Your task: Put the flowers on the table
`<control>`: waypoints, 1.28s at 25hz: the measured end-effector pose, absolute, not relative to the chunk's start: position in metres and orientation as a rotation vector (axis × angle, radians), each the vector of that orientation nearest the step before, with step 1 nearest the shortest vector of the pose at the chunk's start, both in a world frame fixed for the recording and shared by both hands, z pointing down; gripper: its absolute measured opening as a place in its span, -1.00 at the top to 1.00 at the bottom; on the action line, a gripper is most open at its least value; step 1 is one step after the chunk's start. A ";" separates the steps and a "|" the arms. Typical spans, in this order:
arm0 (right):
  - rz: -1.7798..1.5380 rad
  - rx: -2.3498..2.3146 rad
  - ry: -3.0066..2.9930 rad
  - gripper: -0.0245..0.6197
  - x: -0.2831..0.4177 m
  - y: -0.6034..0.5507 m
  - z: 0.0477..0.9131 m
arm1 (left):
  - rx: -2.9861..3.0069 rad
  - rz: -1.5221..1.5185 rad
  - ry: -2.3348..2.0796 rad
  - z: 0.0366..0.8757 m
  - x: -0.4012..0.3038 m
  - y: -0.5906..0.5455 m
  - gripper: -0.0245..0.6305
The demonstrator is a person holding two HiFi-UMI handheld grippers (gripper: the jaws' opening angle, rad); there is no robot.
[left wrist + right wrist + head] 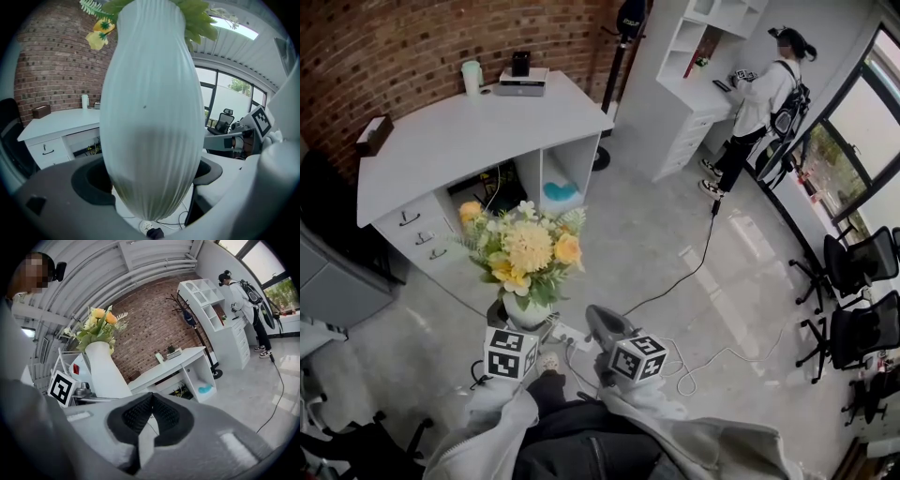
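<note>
A white ribbed vase (526,310) holds a bunch of yellow and white flowers (523,246), carried above the floor. My left gripper (517,328) is shut on the vase; in the left gripper view the vase body (150,117) fills the space between the jaws. My right gripper (602,328) is beside it on the right, shut with nothing in it, its black pads (165,414) pressed together. The right gripper view shows the vase (105,371) and flowers (99,324) to the left. The white table (469,131) stands ahead by the brick wall.
On the table are a cup (471,77), a brown box (373,134) and a black device on a book (521,79). A power strip (567,336) with cables lies on the floor. A person (759,103) stands at the white shelves; office chairs (853,267) at right.
</note>
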State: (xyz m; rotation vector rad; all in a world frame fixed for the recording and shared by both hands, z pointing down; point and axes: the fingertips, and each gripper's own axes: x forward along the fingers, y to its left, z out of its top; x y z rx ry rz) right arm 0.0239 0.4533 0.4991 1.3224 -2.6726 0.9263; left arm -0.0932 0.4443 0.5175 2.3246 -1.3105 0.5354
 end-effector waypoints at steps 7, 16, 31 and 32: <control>0.950 1.359 -2.650 0.93 -0.004 0.396 0.506 | 2.341 0.556 -1.292 0.524 -0.120 0.395 -0.53; 0.951 1.388 -2.666 0.93 -0.033 0.363 0.512 | 2.353 0.536 -1.245 0.531 -0.143 0.369 -0.53; 0.893 1.339 -2.705 0.93 -0.034 0.352 0.495 | 2.352 0.555 -1.239 0.530 -0.131 0.378 -0.53; 0.893 1.338 -2.709 0.93 -0.033 0.348 0.495 | 2.353 0.562 -1.241 0.531 -0.130 0.375 -0.53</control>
